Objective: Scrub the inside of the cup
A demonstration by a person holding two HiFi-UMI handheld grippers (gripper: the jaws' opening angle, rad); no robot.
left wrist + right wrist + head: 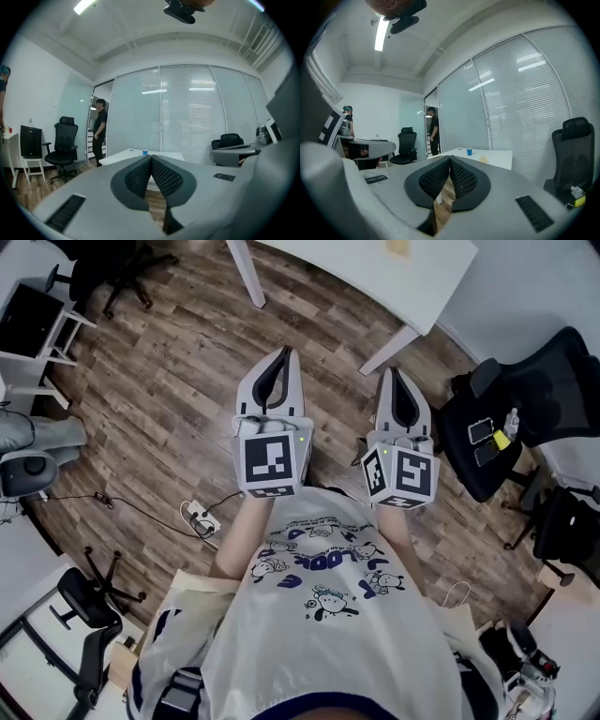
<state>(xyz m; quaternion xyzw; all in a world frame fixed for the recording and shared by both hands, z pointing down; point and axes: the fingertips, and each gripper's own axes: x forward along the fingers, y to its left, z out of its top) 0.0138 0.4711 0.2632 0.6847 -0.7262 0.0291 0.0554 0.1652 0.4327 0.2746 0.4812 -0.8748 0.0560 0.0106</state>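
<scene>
A person stands on a wood floor [169, 381] holding the left gripper [285, 354] and right gripper [393, 373] side by side in front of the body, both pointing level toward a white worktop [356, 268] ahead. Each gripper's fingers are pressed together with nothing between them, which looks like an approach posture, not a working one. The small blue cup [469, 151] stands upright on that worktop, well apart from both grippers and near a yellowish object [483, 160], possibly a sponge, so scrubbing appears not yet begun.
</scene>
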